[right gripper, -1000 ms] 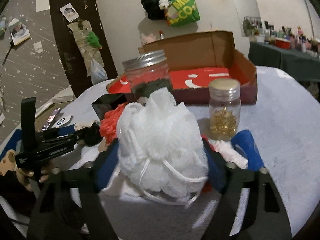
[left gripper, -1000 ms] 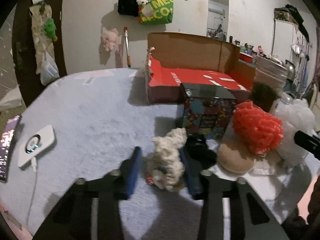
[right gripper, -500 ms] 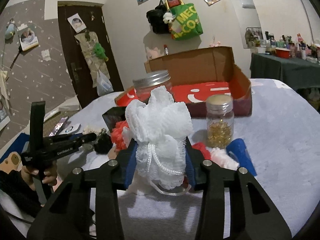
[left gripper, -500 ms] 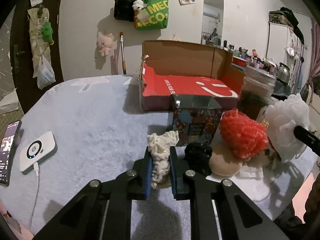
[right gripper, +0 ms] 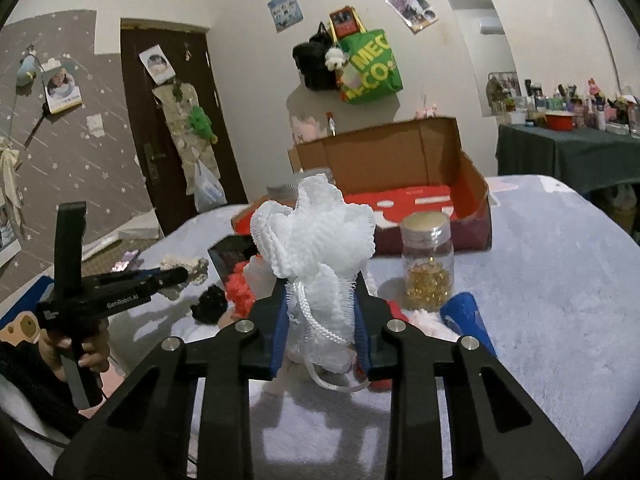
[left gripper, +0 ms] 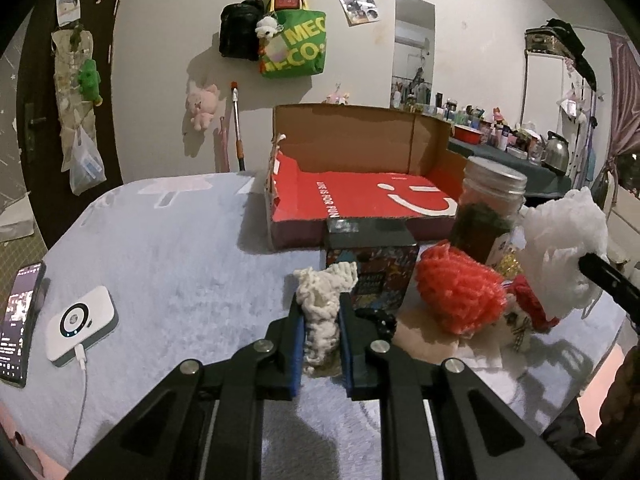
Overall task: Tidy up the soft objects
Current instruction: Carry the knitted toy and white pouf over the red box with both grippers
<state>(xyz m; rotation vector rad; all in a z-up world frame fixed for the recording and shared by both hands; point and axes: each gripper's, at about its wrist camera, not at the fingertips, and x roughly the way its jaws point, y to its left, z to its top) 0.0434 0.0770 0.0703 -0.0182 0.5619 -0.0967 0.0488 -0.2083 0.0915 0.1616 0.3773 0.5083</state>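
My left gripper (left gripper: pixel 322 309) is shut on a cream fluffy scrunchie (left gripper: pixel 325 289), held upright a little above the grey-blue tablecloth (left gripper: pixel 180 264). In the right wrist view the right gripper (right gripper: pixel 320 300) has its jaws closing on a white mesh bath pouf (right gripper: pixel 316 236). Both blue pads press into the pouf's lower part and its cord hangs below. The pouf (left gripper: pixel 560 240) also shows at the right of the left wrist view. A red mesh pouf (left gripper: pixel 460 292) and a black scrunchie (left gripper: pixel 380 320) lie on the table. Behind them stands an open cardboard box (left gripper: pixel 344 136) with a red floor.
A black printed box (left gripper: pixel 372 264), a tall jar (left gripper: pixel 488 212) and a small jar of gold beads (right gripper: pixel 428 268) stand before the cardboard box. A phone (left gripper: pixel 20 320) and a white power bank (left gripper: pixel 80 320) lie at the left edge. A blue object (right gripper: pixel 464 316) lies by the right gripper.
The left jaws closed on the cream scrunchie and lifted it off the cloth. The right jaws squeezed in on the white pouf, which rose slightly.
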